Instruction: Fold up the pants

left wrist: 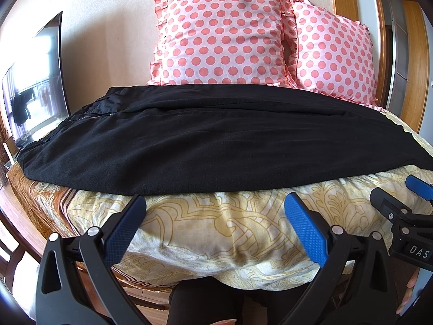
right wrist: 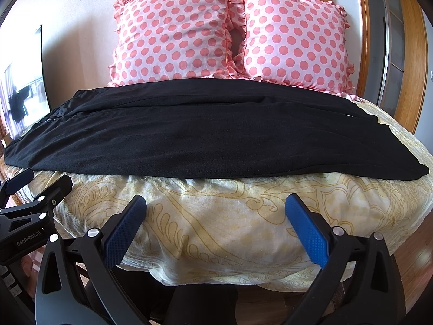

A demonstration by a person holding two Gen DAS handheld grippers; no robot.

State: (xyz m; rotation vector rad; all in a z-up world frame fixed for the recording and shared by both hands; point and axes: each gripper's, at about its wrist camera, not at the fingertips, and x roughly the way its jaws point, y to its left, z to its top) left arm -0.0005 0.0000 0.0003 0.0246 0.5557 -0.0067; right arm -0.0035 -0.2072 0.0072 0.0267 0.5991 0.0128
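Note:
Black pants [left wrist: 205, 140] lie flat across the bed, waistband at the left, legs running to the right; they also show in the right wrist view [right wrist: 205, 140]. My left gripper [left wrist: 215, 205] is open and empty, just short of the pants' near edge. My right gripper [right wrist: 215, 205] is open and empty, a little below the near edge. The right gripper also shows at the right edge of the left wrist view [left wrist: 397, 195], and the left gripper at the left edge of the right wrist view [right wrist: 40, 184].
The bed has a yellow patterned cover [left wrist: 230, 230]. Two pink polka-dot pillows [left wrist: 224, 35] [left wrist: 333, 54] lean on the wall behind the pants. A mirror [left wrist: 35, 81] stands at the left. A wooden door frame [right wrist: 365, 40] is at the right.

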